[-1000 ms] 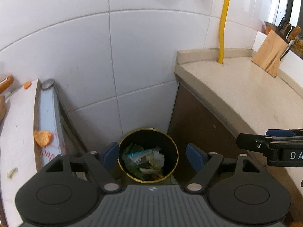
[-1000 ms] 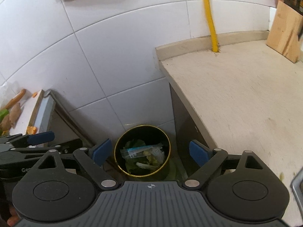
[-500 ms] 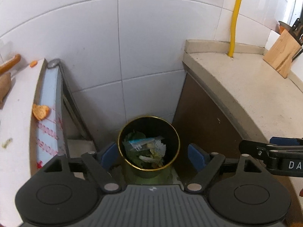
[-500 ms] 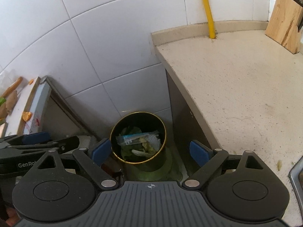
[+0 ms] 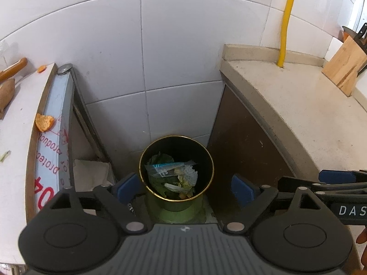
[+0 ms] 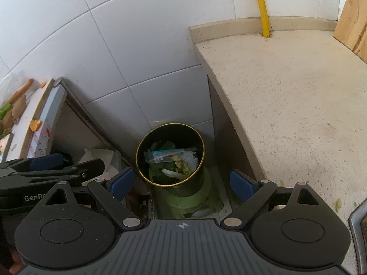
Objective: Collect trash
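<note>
A black trash bin with a gold rim (image 5: 207,158) (image 6: 200,137) stands on the floor between a white table and a counter. It holds a clear plastic wrapper (image 5: 166,168) (image 6: 160,154) and green vegetable scraps. My left gripper (image 5: 185,186) is open and empty, high above the bin. My right gripper (image 6: 182,181) is open and empty too, beside the left one, above the bin. An orange peel scrap (image 5: 44,122) (image 6: 35,125) lies at the white table's edge.
The white table (image 5: 16,137) on the left carries carrot pieces (image 5: 12,70) and peelings. The beige counter (image 5: 305,119) (image 6: 298,96) on the right holds a wooden knife block (image 5: 344,66). A yellow pipe (image 5: 285,23) runs up the tiled wall. Crumpled paper (image 6: 101,157) lies on the floor.
Both grippers have drawn back and up from the bin; the view tilts so more of the floor shows. Both stay open and empty.
</note>
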{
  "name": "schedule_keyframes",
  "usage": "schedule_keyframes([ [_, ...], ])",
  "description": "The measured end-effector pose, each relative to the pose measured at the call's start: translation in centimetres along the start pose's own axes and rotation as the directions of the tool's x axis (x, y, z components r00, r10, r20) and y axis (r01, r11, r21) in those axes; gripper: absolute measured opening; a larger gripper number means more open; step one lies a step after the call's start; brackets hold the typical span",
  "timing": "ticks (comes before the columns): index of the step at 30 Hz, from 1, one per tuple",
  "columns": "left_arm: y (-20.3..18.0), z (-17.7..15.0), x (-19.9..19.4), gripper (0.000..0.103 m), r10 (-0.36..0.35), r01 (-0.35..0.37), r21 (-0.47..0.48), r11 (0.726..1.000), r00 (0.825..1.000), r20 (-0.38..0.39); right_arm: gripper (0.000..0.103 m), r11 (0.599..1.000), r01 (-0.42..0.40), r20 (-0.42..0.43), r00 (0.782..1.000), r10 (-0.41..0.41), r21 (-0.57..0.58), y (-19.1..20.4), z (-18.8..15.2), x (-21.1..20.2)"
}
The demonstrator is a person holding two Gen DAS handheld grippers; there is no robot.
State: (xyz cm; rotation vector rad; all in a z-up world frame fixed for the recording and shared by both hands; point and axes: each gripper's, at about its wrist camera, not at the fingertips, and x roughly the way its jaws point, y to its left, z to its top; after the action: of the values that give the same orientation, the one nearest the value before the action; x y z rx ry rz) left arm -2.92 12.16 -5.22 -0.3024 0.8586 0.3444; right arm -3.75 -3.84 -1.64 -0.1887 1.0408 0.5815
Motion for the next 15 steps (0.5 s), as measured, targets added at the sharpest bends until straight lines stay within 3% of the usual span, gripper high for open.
schedule_keyframes([
  [15, -0.52, -0.44, -0.59, 0.085, 0.028, -0.028, -0.015, 0.999, 1.000, 0.010, 0.094, 0.999, -0.026, -0.018, 1.000, 0.025, -0.022, -0.56, -0.16, -0.17],
])
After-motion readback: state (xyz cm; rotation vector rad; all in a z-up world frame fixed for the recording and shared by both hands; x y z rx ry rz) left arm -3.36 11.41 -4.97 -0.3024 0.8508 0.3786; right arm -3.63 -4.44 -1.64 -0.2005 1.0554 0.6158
